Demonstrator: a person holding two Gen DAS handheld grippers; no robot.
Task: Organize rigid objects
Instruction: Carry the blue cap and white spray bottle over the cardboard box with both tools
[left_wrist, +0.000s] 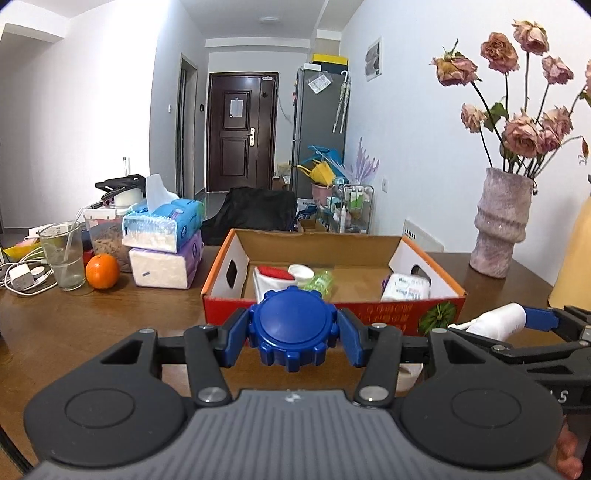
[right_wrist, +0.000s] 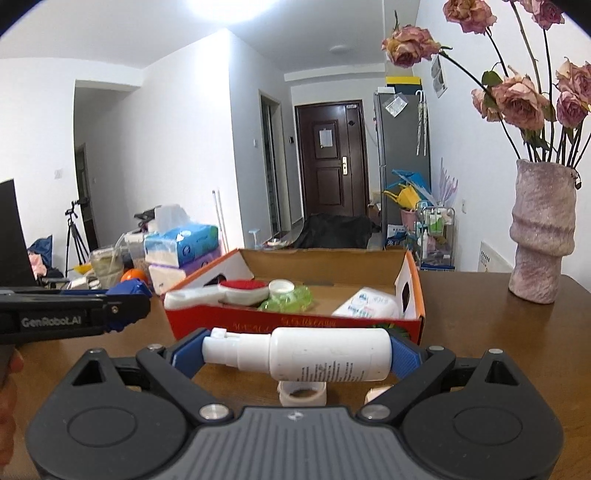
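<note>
Both grippers hung just short of the cardboard box (left_wrist: 221, 280), left gripper (left_wrist: 293, 332) clamping a blue lid (left_wrist: 293, 330), right gripper (right_wrist: 295, 354) clamping a white spray bottle (right_wrist: 306, 354) crosswise, parallel to the box's near wall.

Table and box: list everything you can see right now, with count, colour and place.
cardboard box: 1, red-orange outside, centre of table, open
brush: 1, white with red bristles, box left
green wrapper: 1, box middle
white packet: 1, box right
tissue packs: 2 stacked, blue over purple, left of box
orange: 1, by the tissues
glass: 1, clear, far left
vase: 1, pinkish, dried roses, right
tape roll: 1, white, under bottle
left gripper: holds blue lid
right gripper: holds white spray bottle sideways
</note>
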